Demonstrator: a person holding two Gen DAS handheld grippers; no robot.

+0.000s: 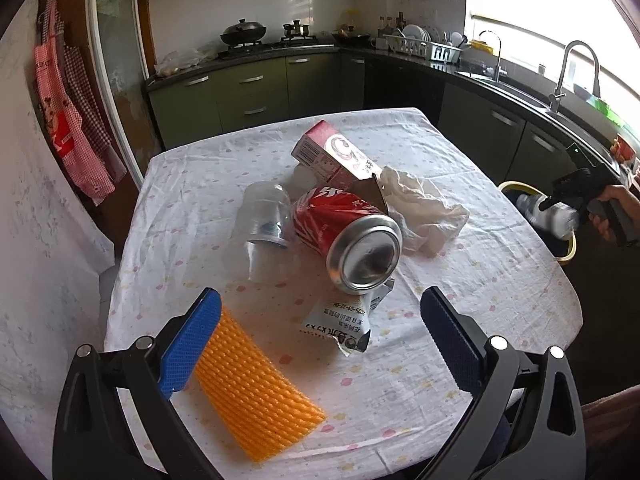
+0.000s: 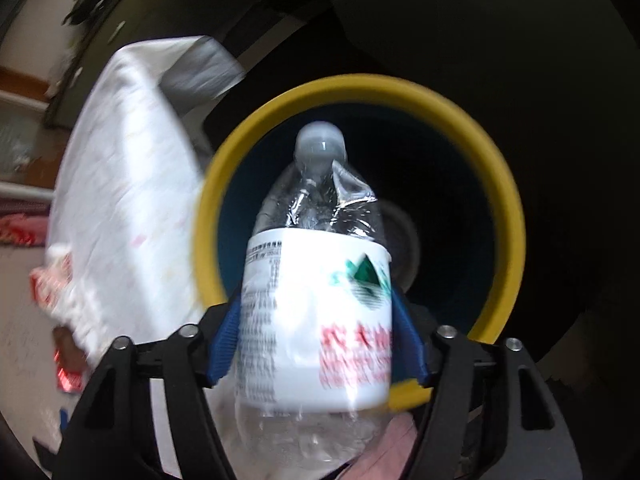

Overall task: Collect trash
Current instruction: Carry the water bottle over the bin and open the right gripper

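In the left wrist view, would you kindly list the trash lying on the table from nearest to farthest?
Orange foam net → torn white wrapper → red soda can → pink carton.

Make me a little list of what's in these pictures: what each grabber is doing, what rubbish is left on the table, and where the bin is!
right gripper: holds a plastic bottle, cap pointing into the bin
left gripper: open, nothing between its fingers, above the table
bin: yellow rim, dark inside, on the floor beside the table
rubbish on table: red can on its side, carton, clear plastic cup, crumpled tissue, torn wrapper, orange foam net
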